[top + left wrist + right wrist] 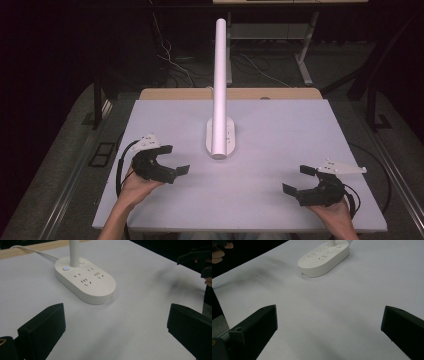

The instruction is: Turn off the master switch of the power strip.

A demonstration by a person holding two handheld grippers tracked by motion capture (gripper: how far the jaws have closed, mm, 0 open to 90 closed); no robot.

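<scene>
Left gripper point(176, 160) low over the white table point(280, 130), jaws spread wide, nothing between them. Right gripper point(298, 179) likewise: jaws wide apart, empty, held just above the surface.

White oval power strip point(220, 137) sits ahead of both grippers, between them, well apart from each. From the left gripper it lies ahead and slightly left point(85, 281); from the right gripper, ahead and near centre, farther off point(323, 258). A white upright pole point(219, 85) rises from the strip's far end. 1 lit button point(65, 268) beside the pole's foot. White cord point(32, 251) trails off the strip's far side.
</scene>
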